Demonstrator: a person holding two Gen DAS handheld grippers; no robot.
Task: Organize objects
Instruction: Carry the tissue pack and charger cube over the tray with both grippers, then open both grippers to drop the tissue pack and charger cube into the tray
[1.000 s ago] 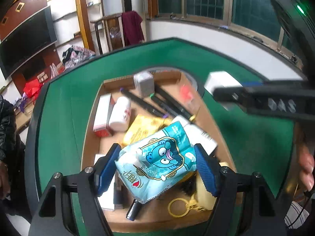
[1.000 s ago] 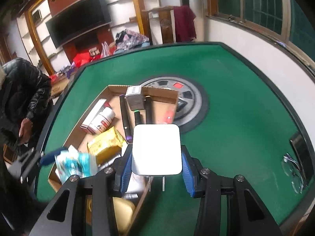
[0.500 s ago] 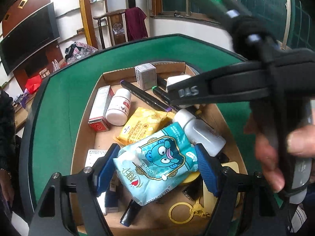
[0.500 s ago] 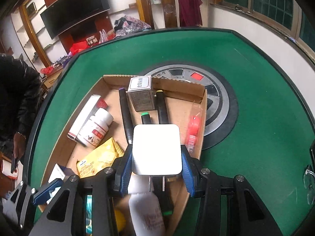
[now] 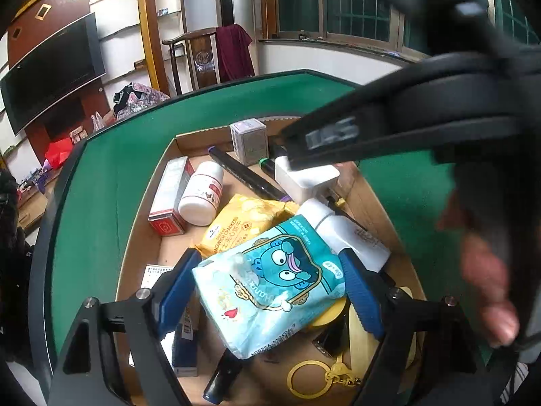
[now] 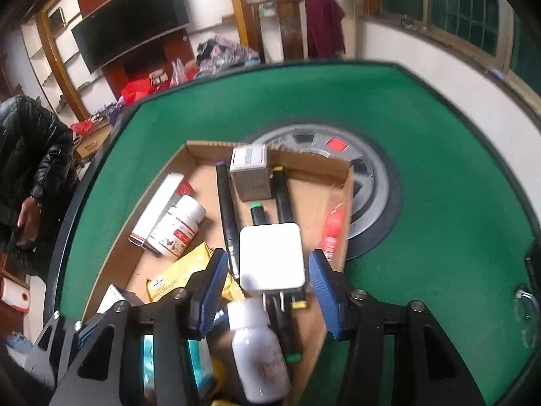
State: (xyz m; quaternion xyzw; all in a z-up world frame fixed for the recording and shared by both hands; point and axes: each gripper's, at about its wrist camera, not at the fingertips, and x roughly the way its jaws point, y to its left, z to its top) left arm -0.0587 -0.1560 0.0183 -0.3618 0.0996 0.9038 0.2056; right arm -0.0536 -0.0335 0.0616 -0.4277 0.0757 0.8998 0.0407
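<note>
While both jaws widen over the cardboard tray (image 6: 199, 150):
left hand-held gripper (image 5: 267, 280): opening, blue ribbed pads flank crinkly teal snack pouch (image 5: 270, 277), gap visible
right hand-held gripper (image 6: 267, 275): opening, glossy square white charger (image 6: 270, 255) sits loose between
surface (image 6: 422, 155): green felt

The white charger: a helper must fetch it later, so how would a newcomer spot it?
Find the cardboard tray on the green table. In its middle, across the black markers, lies the white charger, between the right claw's opening jaws. It alone is a flat, blank rounded square with metal prongs.
</note>
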